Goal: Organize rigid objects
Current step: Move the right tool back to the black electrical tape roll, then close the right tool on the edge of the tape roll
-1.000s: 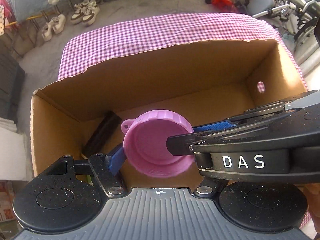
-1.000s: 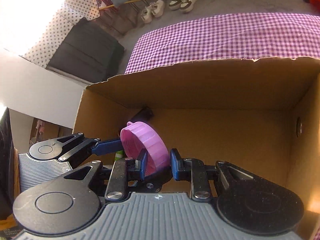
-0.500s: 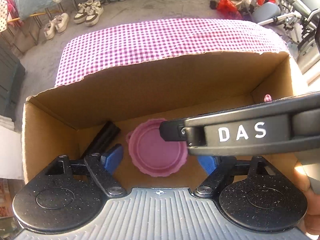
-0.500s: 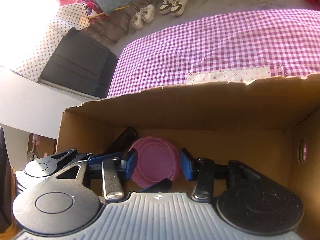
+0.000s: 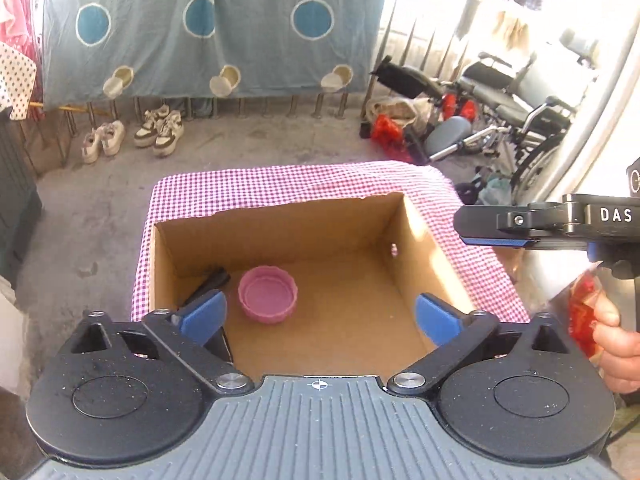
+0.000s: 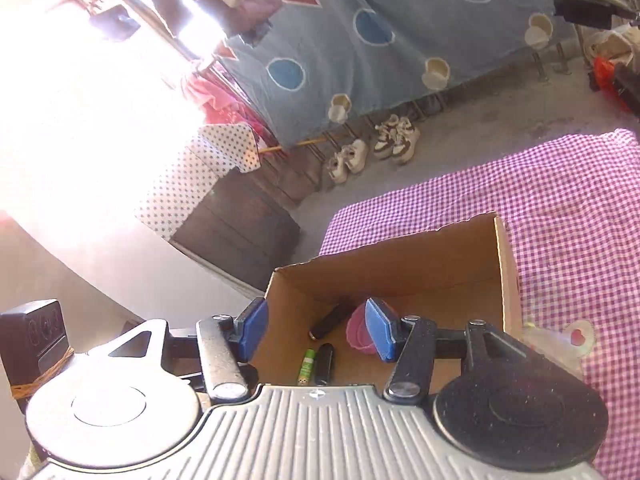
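Cardboard box (image 5: 280,236) floor: pink lid (image 5: 267,293) below wide, empty left claw (image 5: 320,316).

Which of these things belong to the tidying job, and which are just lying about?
Part of the job:
- brown cardboard box
- pink ribbed plastic lid
- black cylinders
- green battery

Just lying about:
- white sneakers
- folded wheelchair
- blue spotted hanging cloth
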Motion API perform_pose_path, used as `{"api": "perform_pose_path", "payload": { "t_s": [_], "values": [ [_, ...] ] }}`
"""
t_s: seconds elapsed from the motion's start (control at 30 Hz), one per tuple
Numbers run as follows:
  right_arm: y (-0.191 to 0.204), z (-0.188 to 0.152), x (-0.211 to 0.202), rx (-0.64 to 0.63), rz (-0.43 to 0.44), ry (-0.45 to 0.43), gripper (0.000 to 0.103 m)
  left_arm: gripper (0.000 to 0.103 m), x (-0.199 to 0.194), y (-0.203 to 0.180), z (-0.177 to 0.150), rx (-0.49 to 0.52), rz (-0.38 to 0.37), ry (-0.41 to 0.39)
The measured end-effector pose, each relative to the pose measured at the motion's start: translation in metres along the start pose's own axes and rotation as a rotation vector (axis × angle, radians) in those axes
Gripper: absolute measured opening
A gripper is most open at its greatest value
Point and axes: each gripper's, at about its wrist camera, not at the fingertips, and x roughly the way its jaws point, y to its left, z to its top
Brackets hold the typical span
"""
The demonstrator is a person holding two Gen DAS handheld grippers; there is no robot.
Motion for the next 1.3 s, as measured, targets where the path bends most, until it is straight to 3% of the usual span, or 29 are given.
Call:
{"api": "perform_pose_path", "payload": {
  "t_s": [0.17, 0.33, 0.47, 0.57, 0.7, 0.77, 1.03, 1.13, 1.2, 1.3],
  "values": [
    [0.013, -0.073, -0.042, -0.058, 0.037, -0.032, 0.062, 0.103, -0.024, -0.002, -0.056, -0.039, -0.071, -0.013],
    [0.008, -0.148, -0.029, -0.026, 0.007, 0.019, 0.063, 0.103, -0.016, 0.009, -0.121, -0.158, -0.142, 0.001],
    [0.004, -0.187, 0.0, 0.01, -0.057, 0.081, 0.062, 0.103, 0.001, 0.024, -0.154, -0.266, -0.118, 0.047],
    [0.004, -0.207, 0.017, 0.021, -0.055, 0.135, 0.059, 0.103, 0.009, 0.033, -0.172, -0.307, -0.065, 0.039],
    [0.009, -0.218, 0.039, 0.014, -0.072, 0.183, 0.043, 0.103, 0.02, 0.025, -0.187, -0.211, 0.084, 0.046],
    [0.006, -0.219, 0.052, 0.041, -0.072, 0.211, 0.042, 0.102, 0.029, 0.026, -0.188, -0.173, 0.129, 0.081],
    [0.012, -0.22, 0.084, 0.054, -0.063, 0.283, 0.04, 0.099, 0.043, 0.018, -0.211, -0.043, 0.135, 0.104],
    [0.02, -0.22, 0.1, 0.011, -0.083, 0.305, 0.04, 0.089, 0.049, 0.014, -0.212, -0.011, 0.146, 0.116],
    [0.023, -0.22, 0.107, -0.011, -0.097, 0.318, 0.038, 0.076, 0.054, 0.015, -0.212, -0.02, 0.141, 0.134],
    [0.023, -0.222, 0.113, -0.023, -0.1, 0.339, 0.033, 0.07, 0.055, 0.015, -0.212, -0.021, 0.129, 0.132]
  ]
}}
